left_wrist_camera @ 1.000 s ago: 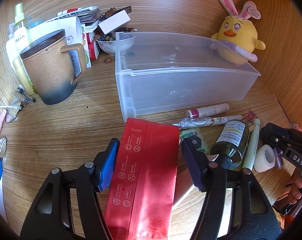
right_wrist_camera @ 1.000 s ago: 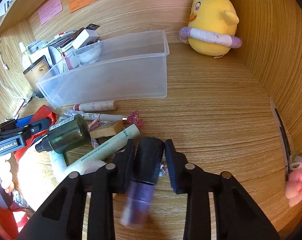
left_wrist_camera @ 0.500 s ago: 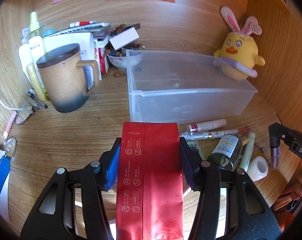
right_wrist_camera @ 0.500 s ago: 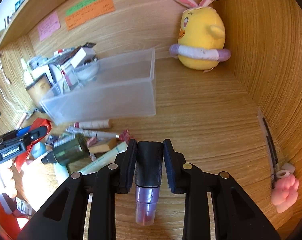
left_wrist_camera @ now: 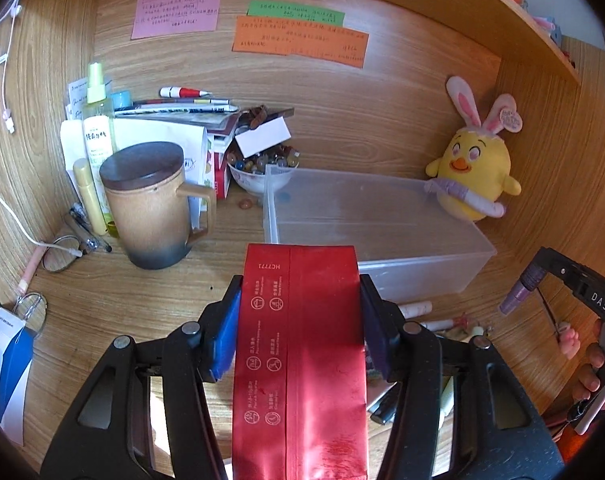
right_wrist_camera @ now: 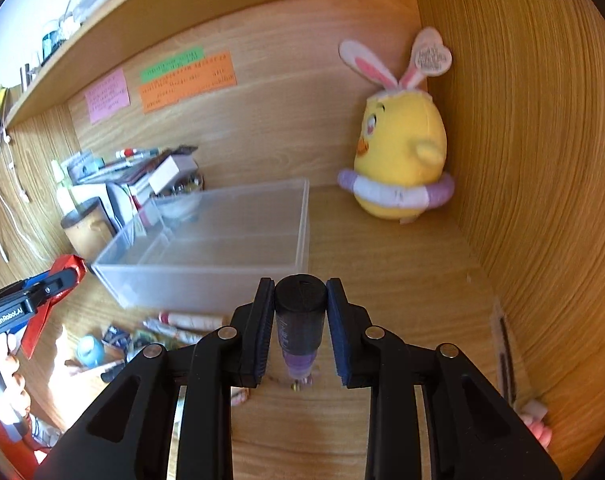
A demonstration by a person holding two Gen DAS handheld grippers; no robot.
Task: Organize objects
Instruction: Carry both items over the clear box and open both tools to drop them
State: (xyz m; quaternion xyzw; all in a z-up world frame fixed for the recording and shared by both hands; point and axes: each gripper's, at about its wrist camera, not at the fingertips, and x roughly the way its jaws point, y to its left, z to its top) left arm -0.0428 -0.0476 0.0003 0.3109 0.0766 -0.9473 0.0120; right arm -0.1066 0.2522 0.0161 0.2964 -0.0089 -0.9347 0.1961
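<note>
Wooden desk nook, read from left to right. Far left: blue-and-white box (left_wrist_camera: 2, 372) at the desk edge, then glasses (left_wrist_camera: 60, 248), a spray bottle (left_wrist_camera: 98, 128) and a lidded brown mug (left_wrist_camera: 152, 208). Behind the mug, stacked papers and a bowl of beads (left_wrist_camera: 258, 168). Centre: clear plastic bin (left_wrist_camera: 422, 264), almost bare inside apart from a small blue speck near its back left corner. Right of the bin, a yellow chick toy with rabbit ears (left_wrist_camera: 474, 176) against the side wall. In front of the bin, loose clutter still on the desk: white tubes (right_wrist_camera: 194, 320), a pen, a small blue item and other bits too small to name. Judging by this, sorting barely begun: nothing of size in the bin, most of the clutter left to clear. Left gripper (left_wrist_camera: 300, 320) clamped on the sides of a flat red foil pouch (left_wrist_camera: 300, 360), raised above the desk with its top edge overlapping the bin's near wall. Right gripper (right_wrist_camera: 300, 328) closed narrowly on the black cap of a small purple bottle (right_wrist_camera: 300, 320), bottle hanging cap-up above the desk, just in front of the bin's right end. Both items seemingly bound for the bin.
</note>
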